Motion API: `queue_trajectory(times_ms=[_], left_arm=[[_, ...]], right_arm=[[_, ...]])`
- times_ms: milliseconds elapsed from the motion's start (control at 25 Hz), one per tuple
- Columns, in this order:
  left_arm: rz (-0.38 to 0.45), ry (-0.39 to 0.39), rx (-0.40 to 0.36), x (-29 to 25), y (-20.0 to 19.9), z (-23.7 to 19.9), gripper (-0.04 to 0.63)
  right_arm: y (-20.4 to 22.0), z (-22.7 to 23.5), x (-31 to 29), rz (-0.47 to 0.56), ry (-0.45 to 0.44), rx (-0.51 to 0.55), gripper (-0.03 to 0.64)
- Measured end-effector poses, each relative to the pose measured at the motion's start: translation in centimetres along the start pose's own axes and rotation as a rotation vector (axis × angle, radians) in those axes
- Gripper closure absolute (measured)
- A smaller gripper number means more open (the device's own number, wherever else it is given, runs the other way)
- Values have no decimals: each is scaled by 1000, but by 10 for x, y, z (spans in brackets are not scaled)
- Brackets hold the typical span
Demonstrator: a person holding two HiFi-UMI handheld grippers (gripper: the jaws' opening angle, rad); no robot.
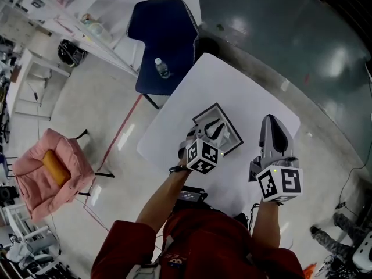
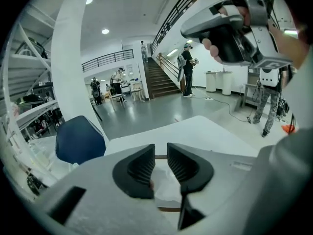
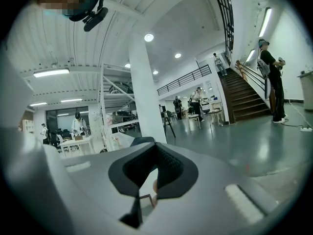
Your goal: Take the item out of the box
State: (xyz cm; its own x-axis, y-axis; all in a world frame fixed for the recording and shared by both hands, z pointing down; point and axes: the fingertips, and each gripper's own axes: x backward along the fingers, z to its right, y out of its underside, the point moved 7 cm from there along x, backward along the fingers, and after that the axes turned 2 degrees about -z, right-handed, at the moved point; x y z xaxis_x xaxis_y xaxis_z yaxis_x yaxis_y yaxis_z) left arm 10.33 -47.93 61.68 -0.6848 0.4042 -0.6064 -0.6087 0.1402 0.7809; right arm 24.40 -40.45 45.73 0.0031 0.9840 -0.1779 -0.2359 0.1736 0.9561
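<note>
A shallow dark-rimmed box [image 1: 204, 113] lies on the white table [image 1: 221, 80]. My left gripper [image 1: 212, 133] hovers right over it, pointing down into it. In the left gripper view the left gripper [image 2: 161, 166] stands open by a narrow gap, with nothing pressed between the pads. Through that gap I see a white plastic-wrapped item [image 2: 164, 187] lying in the box, whose brown edge [image 2: 159, 156] shows. My right gripper [image 1: 272, 124] is held up to the right of the box, away from it. In its own view the right gripper [image 3: 155, 150] is shut, tips touching, and faces the hall.
A dark blue chair [image 1: 165, 39] with a water bottle [image 1: 162, 67] on its seat stands at the table's far corner. A pink padded chair [image 1: 52, 170] stands on the floor at the left. Several people stand far off in the hall by the stairs [image 2: 188, 67].
</note>
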Motion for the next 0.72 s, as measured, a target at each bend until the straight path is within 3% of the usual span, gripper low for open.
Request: queue_trajectory(times_ms=[320, 720], left_arm=[[-91, 65, -27, -28, 20, 6, 489], [-292, 175, -125, -63, 52, 21, 433]], right_arm=[[6, 8, -5, -12, 23, -10, 617], [15, 15, -8, -19, 30, -16, 617]])
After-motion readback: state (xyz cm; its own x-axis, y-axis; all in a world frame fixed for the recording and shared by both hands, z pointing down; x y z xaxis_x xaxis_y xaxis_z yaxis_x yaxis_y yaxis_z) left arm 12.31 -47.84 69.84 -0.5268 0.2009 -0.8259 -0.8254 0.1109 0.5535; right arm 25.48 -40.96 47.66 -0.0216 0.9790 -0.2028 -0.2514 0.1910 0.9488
